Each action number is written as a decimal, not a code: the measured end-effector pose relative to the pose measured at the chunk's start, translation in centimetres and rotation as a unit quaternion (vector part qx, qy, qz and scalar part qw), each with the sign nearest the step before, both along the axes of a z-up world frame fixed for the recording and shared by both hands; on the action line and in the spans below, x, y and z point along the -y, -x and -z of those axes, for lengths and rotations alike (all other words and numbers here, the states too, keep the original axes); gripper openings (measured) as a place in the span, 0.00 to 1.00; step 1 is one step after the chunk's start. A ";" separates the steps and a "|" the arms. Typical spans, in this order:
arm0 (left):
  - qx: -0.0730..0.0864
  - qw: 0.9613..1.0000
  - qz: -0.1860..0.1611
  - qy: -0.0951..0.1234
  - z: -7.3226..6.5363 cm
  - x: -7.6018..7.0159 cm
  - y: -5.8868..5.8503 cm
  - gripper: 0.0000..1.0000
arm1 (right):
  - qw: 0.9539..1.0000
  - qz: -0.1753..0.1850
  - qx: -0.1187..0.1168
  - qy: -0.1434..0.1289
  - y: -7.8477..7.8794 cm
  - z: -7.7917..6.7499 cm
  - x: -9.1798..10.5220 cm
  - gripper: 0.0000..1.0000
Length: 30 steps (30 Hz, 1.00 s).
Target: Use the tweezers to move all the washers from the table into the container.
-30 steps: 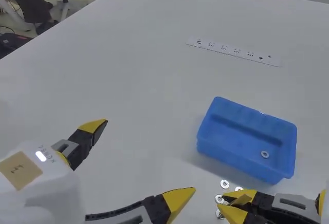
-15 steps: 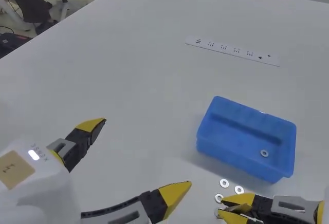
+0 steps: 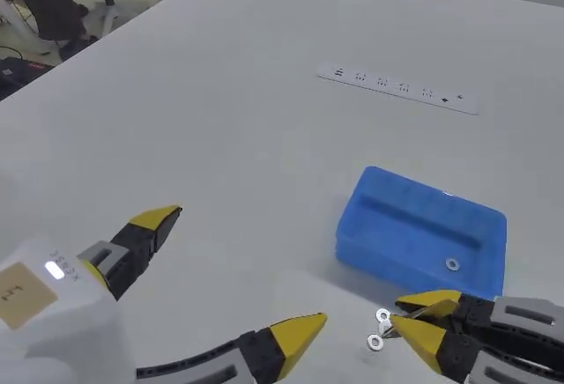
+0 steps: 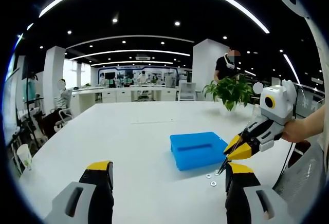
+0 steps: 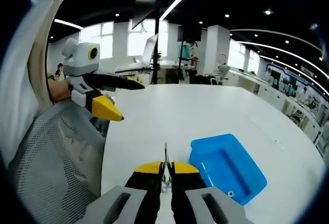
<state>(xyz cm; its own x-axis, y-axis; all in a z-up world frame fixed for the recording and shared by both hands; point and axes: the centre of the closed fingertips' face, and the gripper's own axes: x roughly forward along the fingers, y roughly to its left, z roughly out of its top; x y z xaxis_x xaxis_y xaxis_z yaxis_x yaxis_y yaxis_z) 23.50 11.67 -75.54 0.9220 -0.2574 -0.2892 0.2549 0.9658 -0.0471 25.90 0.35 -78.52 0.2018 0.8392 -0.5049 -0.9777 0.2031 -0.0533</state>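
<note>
Writing: the tan sticker (image 3: 19, 291) on the left gripper's (image 3: 251, 264) white box has a scrawl that isn't legible. The faint letters next to its lit LED are unreadable too. The power strip (image 3: 398, 89) on the far side of the counter (image 3: 220, 120) has small dark marks, too small to read.

Counts:
- 1 blue container (image 3: 421, 230), open top, sitting on the counter.
- 1 washer (image 3: 452, 265) lies flat inside it, near the wall closest to the person.
- 2 washers (image 3: 383, 316) are on the counter just in front of the container. The 2nd (image 3: 376, 343) is close beside the 1st, not touching, and both sit right by the right gripper's (image 3: 397, 311) tips.
- 1 pair of tweezers (image 5: 165, 154).
- 2 grippers.

Left gripper: fingers (image 3: 159, 218) spread wide w/ nothing between them, over bare counter, left of the container and well apart from it.

Right gripper: yellow-tipped fingers (image 5: 149, 169) pressed together on the tweezers. Their long axis runs fwd along the fingers, w/ the thin metal tip sticking out past them. In the left gripper view the tweezers slant down to the counter and the tip ends right by the loose washers, in front of the container. Can't tell if the tip has a washer.
</note>
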 end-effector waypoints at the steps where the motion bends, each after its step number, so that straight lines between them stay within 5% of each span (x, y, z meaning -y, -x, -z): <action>1: -0.001 1.000 0.000 0.000 0.0 0.0 0.0 0.92 | 1.000 0.005 0.000 0.001 -0.3 -0.2 0.1 0.02; 20: -0.003 1.000 0.008 -0.003 0.1 0.2 0.0 0.92 | 0.990 0.118 -0.039 -0.059 -7.0 -2.6 2.6 0.03; 30: -0.004 1.000 0.007 0.000 0.2 0.2 0.1 0.91 | 0.985 0.147 -0.077 -0.053 -9.6 -1.1 2.7 0.03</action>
<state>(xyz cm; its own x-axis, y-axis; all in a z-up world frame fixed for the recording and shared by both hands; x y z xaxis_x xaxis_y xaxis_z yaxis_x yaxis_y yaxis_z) 23.44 11.50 -75.75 0.9158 -0.2703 -0.2972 0.2682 0.9621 -0.0487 35.48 -2.35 -77.39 0.3714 0.8056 -0.4616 -0.8709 0.4747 0.1277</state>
